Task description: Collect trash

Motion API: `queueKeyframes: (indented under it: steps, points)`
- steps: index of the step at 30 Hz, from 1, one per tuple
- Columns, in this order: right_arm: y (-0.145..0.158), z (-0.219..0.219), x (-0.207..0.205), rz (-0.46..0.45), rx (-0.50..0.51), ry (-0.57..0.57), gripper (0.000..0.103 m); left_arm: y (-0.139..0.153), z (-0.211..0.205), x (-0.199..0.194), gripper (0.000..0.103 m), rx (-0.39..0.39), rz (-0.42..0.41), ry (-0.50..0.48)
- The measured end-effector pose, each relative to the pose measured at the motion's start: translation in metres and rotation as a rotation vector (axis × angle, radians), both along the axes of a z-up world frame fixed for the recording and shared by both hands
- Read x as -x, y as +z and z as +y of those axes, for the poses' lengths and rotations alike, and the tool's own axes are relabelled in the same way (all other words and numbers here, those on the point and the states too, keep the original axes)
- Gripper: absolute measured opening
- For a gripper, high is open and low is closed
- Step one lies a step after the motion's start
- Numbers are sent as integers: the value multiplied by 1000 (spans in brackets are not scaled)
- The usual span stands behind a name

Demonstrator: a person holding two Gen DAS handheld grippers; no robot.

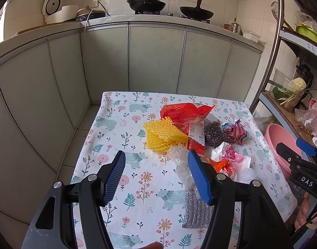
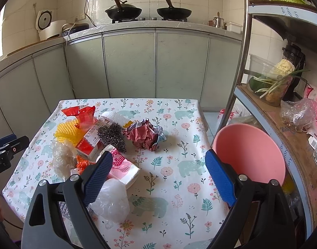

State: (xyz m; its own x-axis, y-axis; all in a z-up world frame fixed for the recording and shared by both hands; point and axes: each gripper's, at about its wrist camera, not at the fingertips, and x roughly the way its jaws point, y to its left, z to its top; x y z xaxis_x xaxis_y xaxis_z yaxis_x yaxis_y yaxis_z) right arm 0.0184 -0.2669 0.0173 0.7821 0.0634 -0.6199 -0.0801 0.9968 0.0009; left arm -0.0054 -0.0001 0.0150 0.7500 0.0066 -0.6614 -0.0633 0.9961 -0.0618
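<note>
Both grippers up over the worktop (image 2: 179,108), nothing picked yet. Left hand-held gripper (image 1: 157,175) spread wide, empty, above bare cloth just left of the pile. Right hand-held gripper (image 2: 160,178) spread wide too, empty, near the front edge. Trash clustered on the worktop: yellow foam net (image 1: 162,136), red plastic bag (image 1: 183,112), steel scourer (image 2: 111,134), crumpled paper ball (image 2: 146,134), red-white carton (image 2: 90,143), bubble wrap (image 1: 179,155), orange scrap (image 1: 219,164), tissue pack (image 2: 123,166), clear plastic wad (image 2: 111,199). Silver ribbed piece (image 1: 196,213) near the front edge, possibly a foil pad, partly hidden by the left finger. Pink basin (image 2: 249,153) off the worktop's right side, just beyond the right finger, likely the drop spot. Risks: items overlapping, so one pinch could drag neighbours off the edge; light film and foam could slip from the pads or snag; scourer could catch on the cloth and pull it; grippers close together, clash possible; basin below worktop level, so a drop could miss.
</note>
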Motion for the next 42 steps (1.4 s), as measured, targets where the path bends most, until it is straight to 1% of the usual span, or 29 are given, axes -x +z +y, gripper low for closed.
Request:
queueKeyframes:
  steps: [28, 34, 42]
  points:
    - [4, -4, 6, -20, -2, -6, 91, 2, -3, 2, 62, -1, -6, -3]
    - [5, -6, 8, -25, -7, -13, 91, 3, -6, 5, 62, -1, -9, -12]
    - [3, -12, 14, -27, -17, -20, 91, -3, -2, 7, 62, 19, 1, -39]
